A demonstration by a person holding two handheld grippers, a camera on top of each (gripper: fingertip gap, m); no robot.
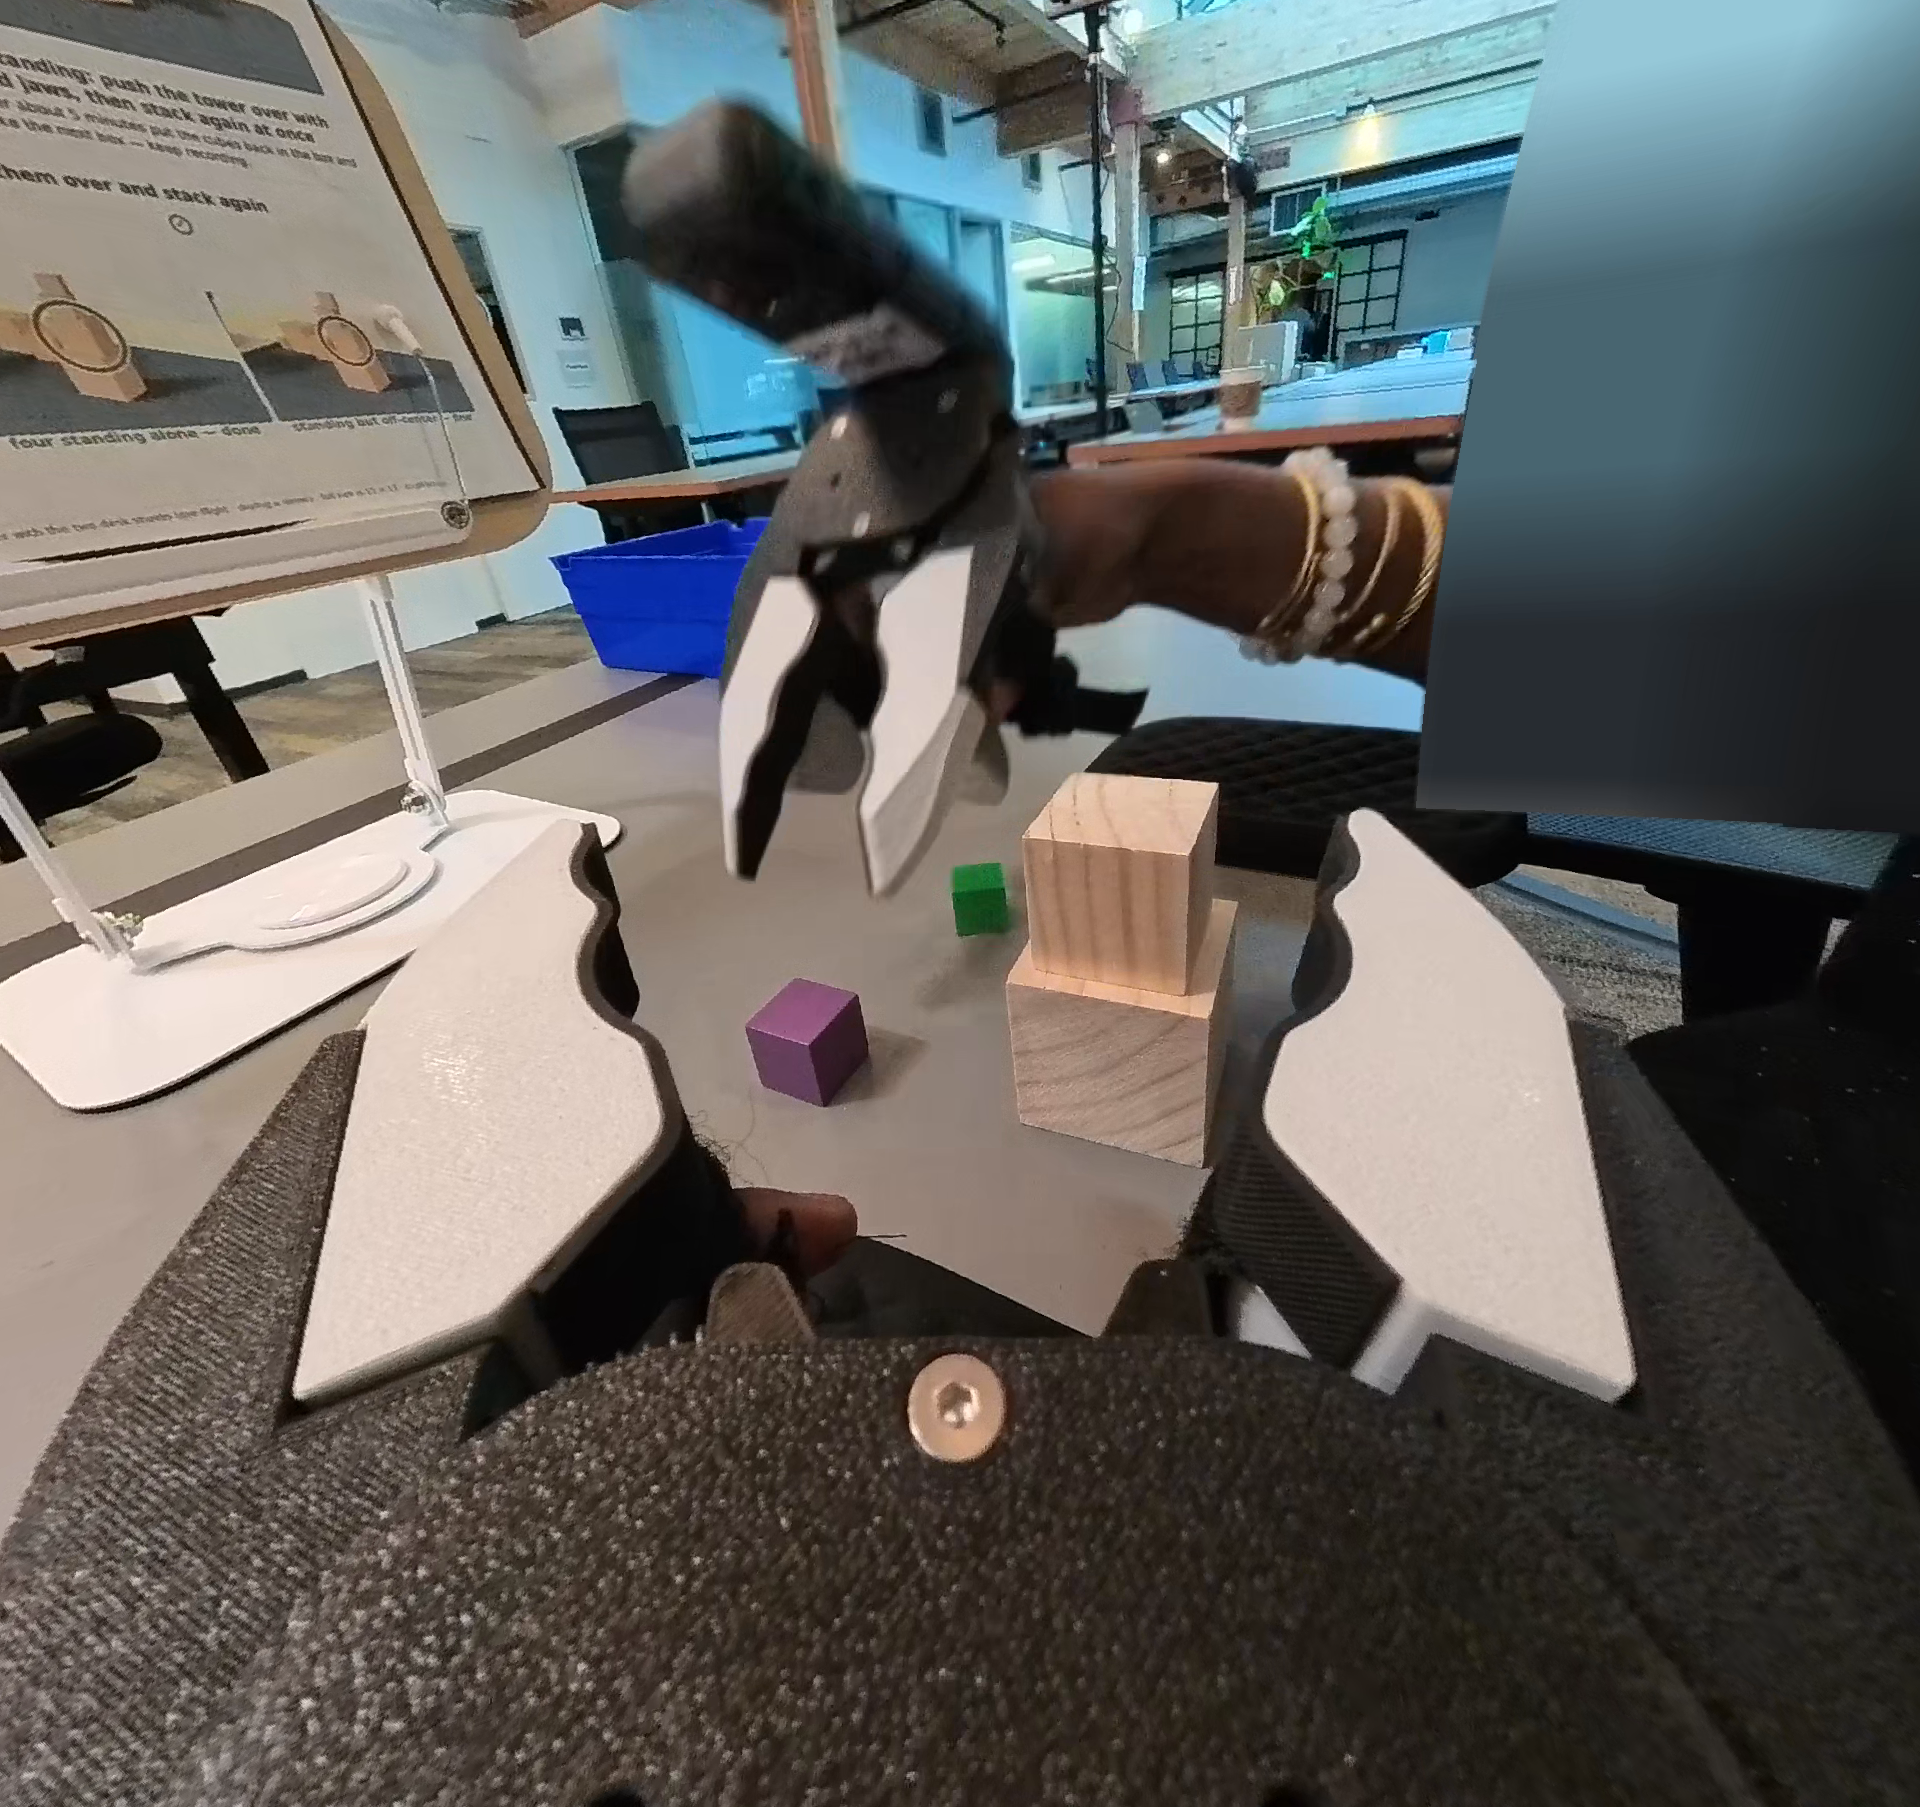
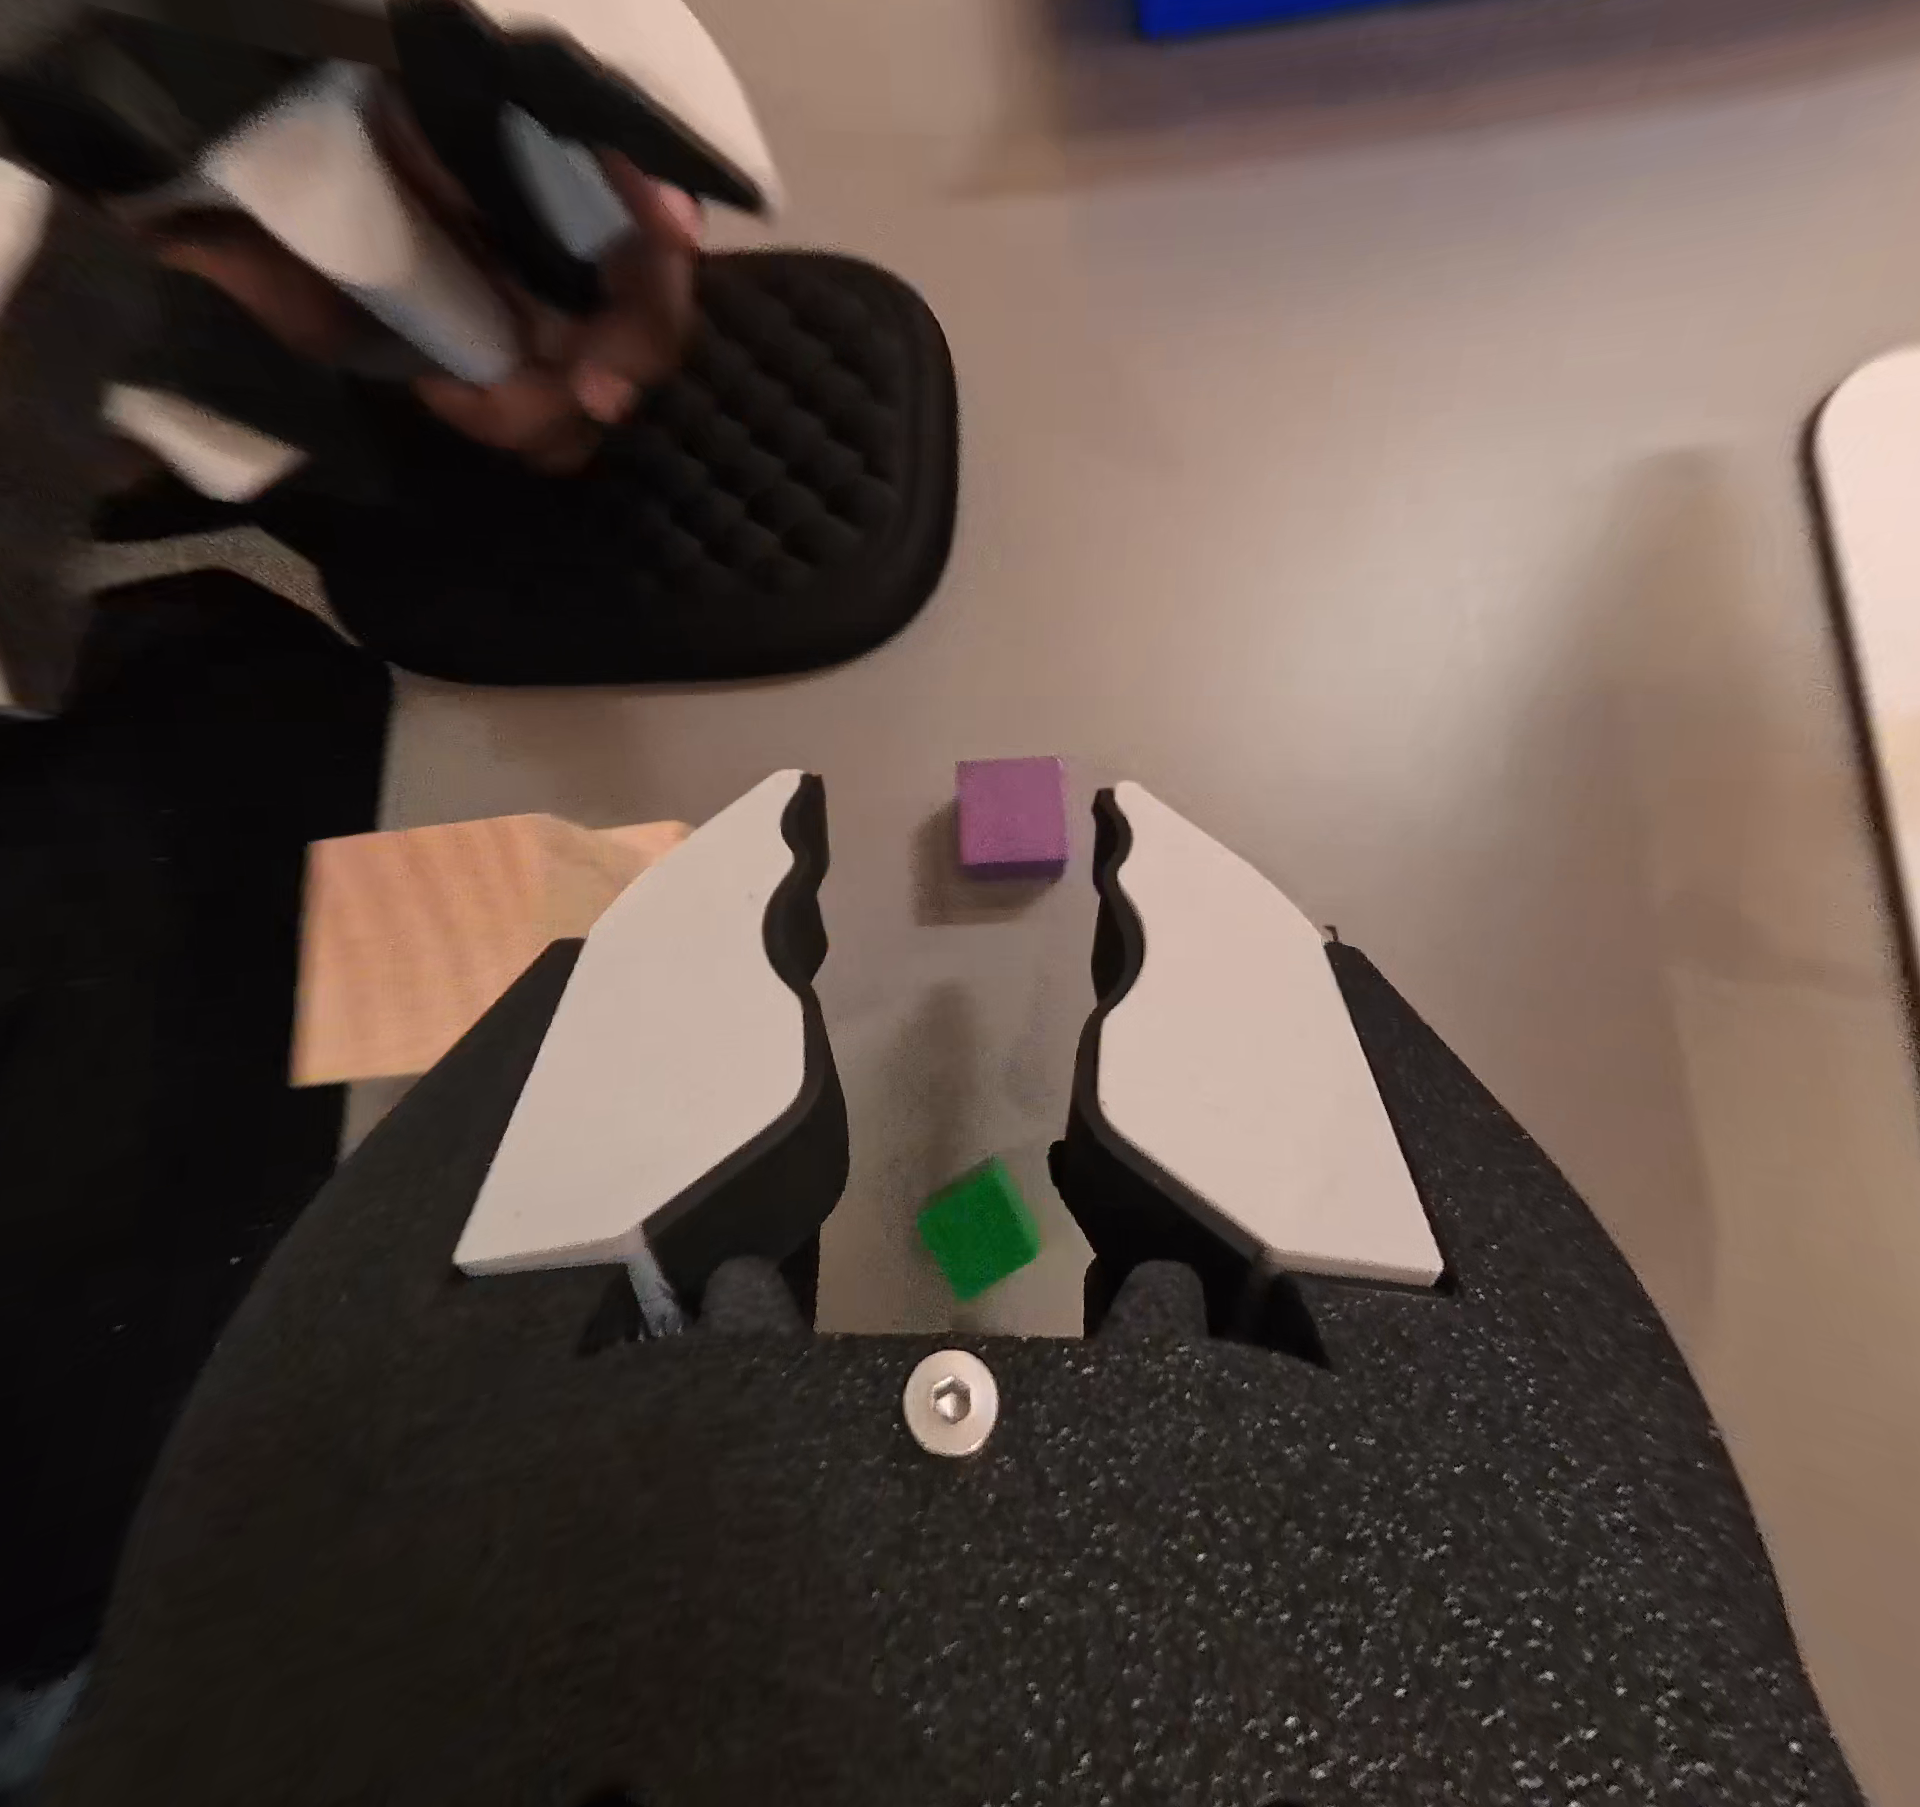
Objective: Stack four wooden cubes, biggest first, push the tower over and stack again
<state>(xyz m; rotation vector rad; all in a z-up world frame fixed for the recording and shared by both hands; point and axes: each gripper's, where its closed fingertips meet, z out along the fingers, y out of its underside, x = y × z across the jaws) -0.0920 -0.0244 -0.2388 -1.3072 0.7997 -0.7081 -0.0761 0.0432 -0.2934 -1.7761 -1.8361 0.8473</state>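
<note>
Stacking two wooden cubes (image 1: pixel 1117 968) is seen done; purple cube (image 2: pixel 1010 815) and green cube (image 2: pixel 977 1230) are left loose on the table (image 2: pixel 1351 510), both the left hand-held gripper (image 1: pixel 966 936) and the right hand-held gripper (image 2: pixel 961 822) held apart, nothing gripped.

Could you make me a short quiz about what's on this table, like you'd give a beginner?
1. True or false: the right gripper is clamped on a cube.
2. Which small cube lies closer to the wooden stack: A) the purple cube, B) the green cube?
3. Fill in: the wooden stack is made of ___ blocks, one on the other.

Key
1. False. It hangs above the grey table with its fingers apart and nothing between them.
2. B. The green cube sits just beside the stack; the purple one lies farther out, nearer the open left gripper.
3. Two. The upper block sits a little off-centre on the lower one.
</note>
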